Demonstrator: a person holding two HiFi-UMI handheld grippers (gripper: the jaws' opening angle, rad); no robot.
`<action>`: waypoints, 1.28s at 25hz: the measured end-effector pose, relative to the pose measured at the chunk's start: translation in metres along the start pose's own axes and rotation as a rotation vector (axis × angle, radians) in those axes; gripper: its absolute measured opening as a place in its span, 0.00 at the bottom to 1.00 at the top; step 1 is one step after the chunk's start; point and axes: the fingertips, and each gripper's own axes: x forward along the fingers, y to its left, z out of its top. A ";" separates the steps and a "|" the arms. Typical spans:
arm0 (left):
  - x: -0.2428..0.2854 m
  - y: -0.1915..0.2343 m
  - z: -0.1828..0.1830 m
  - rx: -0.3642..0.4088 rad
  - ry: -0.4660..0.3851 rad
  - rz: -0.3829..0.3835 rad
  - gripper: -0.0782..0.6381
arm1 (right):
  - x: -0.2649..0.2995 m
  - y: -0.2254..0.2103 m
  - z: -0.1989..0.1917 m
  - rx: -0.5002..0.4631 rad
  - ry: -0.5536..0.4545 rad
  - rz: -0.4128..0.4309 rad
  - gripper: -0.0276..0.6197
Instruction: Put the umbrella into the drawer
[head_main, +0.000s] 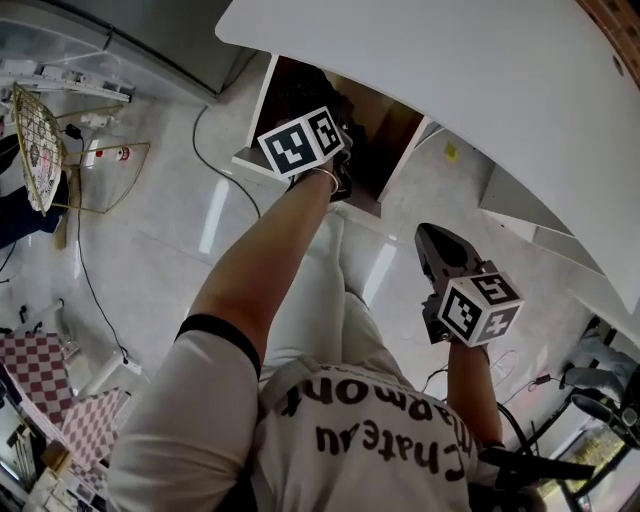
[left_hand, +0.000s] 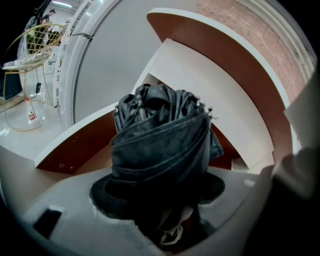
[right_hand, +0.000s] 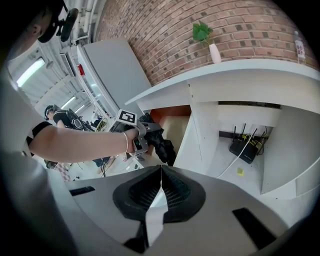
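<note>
Beneath a broad white counter (head_main: 480, 90), a drawer (head_main: 254, 110) stands pulled out, its brown inside bare where it shows, though the part behind the load is hidden. A folded black umbrella (left_hand: 160, 145) hangs at the drawer's mouth, tip leading inward and angled down, apparently so it can slide in lengthwise; it has not yet been laid down. The left gripper (left_hand: 159, 186) has its jaws spread wide around the umbrella's bundled end, clamping it firmly. The right gripper (right_hand: 161, 172) waits well apart by the person's side, jaws pressed together on nothing, likely kept back to leave the opening free.
</note>
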 end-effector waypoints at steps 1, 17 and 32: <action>0.001 0.002 0.000 -0.008 -0.004 0.005 0.52 | -0.001 -0.002 -0.003 0.005 0.003 -0.007 0.06; 0.024 0.017 -0.010 -0.077 -0.012 0.106 0.53 | 0.001 -0.022 -0.019 0.034 0.034 -0.049 0.06; 0.038 0.035 -0.016 -0.142 0.041 0.123 0.54 | 0.006 -0.022 -0.031 0.040 0.068 -0.065 0.06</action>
